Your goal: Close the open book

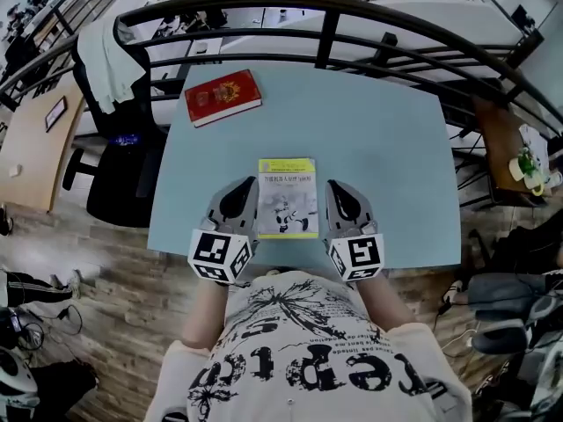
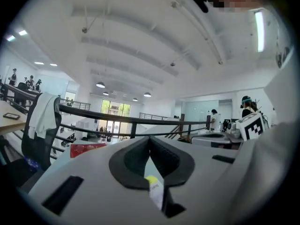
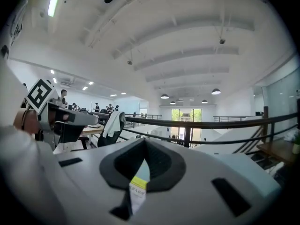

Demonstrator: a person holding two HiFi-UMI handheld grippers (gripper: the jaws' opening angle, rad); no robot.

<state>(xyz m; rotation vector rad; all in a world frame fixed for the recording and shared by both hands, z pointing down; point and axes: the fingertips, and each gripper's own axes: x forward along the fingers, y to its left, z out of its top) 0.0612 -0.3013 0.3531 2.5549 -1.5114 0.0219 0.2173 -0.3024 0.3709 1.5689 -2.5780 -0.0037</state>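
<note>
1. Book (image 1: pixel 288 197): closed, lying flat, cover up. Yellow band across the top, white cover with a grey-black drawing, thin yellow-green edge.
2. Place: centre of the head view, slightly low, on the light blue table (image 1: pixel 387 148) close to its near edge. Spine side can't be told.
3. Left gripper (image 1: pixel 249 185): just beside the book's left edge, tips level with its top. Jaws pressed together at the tips, nothing pinched.
4. Right gripper (image 1: pixel 332 185): mirrored, just beside the book's right edge. Jaws also pressed together, nothing between the pads.
5. Can't tell from the head view whether either gripper touches the table or the book.
6. Red book (image 1: pixel 223 97): second one, closed, upper left of the table, well apart from the task book.
7. Hard to make out: cover print is too small to read.
8. Both gripper views show only a narrow yellow-and-white sliver of the book through the gap behind the closed tips; the gripper bodies block the rest.
9. Hands are hidden under the marker cubes; the shirt (image 1: pixel 308 359) covers the lower middle of the head view.
</note>
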